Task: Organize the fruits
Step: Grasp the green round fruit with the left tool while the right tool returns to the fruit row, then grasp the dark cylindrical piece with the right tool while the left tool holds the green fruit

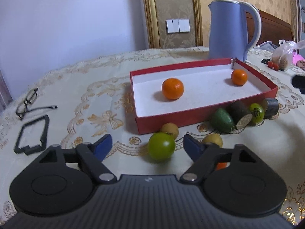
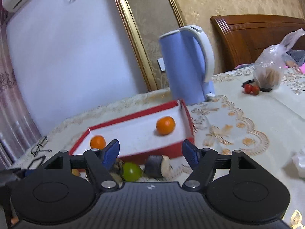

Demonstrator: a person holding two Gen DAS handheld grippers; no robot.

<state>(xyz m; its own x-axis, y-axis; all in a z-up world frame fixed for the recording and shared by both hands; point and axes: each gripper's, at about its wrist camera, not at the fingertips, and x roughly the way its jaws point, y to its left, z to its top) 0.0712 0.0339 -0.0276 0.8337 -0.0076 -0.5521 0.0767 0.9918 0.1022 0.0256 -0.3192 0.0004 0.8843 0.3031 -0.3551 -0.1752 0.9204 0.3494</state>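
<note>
My left gripper (image 1: 147, 146) has its blue fingers (image 1: 102, 146) spread wide apart, holding nothing. A green round fruit (image 1: 161, 146) lies on the counter (image 1: 76, 87) between them, nearer the finger at 3 o'clock, touching neither as far as I can tell. Two small yellowish fruits (image 1: 170, 130) sit just beyond it.

At 12 o'clock lies a shallow red box (image 1: 190, 117) with a white floor, holding two oranges (image 1: 172, 88), well apart.

Beside the box's near wall, at 2 o'clock, cluster a green oval fruit (image 1: 223, 120), dark cut pieces (image 1: 239, 110) and another green fruit (image 1: 256, 112).

My right gripper (image 2: 150, 152) also has its fingers apart and empty, hovering low, tilted, over that cluster. A blue kettle (image 2: 185, 66) stands behind the box.
</note>
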